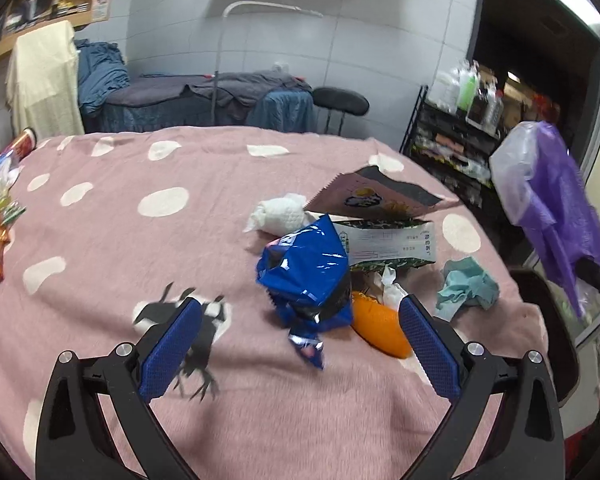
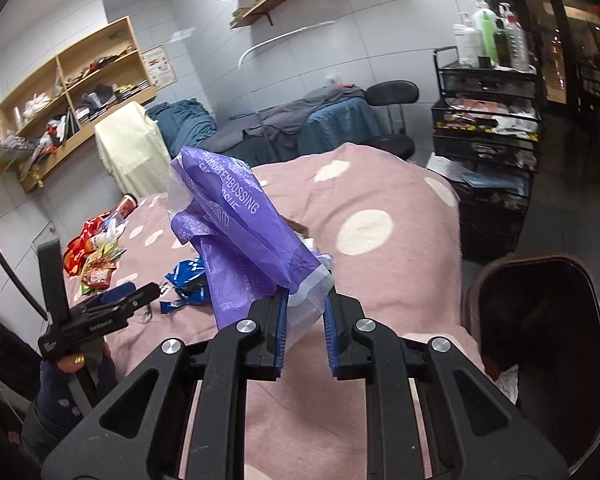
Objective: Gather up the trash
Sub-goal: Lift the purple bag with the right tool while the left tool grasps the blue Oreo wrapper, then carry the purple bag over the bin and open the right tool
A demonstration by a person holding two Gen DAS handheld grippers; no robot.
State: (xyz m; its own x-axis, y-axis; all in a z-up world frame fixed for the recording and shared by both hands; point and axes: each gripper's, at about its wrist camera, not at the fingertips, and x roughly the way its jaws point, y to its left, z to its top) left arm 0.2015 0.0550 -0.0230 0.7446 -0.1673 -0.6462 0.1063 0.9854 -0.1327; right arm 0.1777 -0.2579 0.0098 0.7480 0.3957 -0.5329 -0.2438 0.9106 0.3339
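Purple tissue wrapper (image 2: 236, 220) is pinched in the right gripper (image 2: 306, 320), jaws nearly together on its clear end, so the rest sticks up clear of the bed (image 2: 380, 280). Dark bin (image 2: 540, 344) sits just off the bed's edge, likely the drop target. Left gripper (image 1: 300, 344) has jaws spread wide and empty, lined up on the blue wrapper (image 1: 308, 276) in the trash pile, probably the next pick. Orange item (image 1: 380, 328), tissue (image 1: 278, 212) and teal wad (image 1: 468, 288) wait on the blanket.
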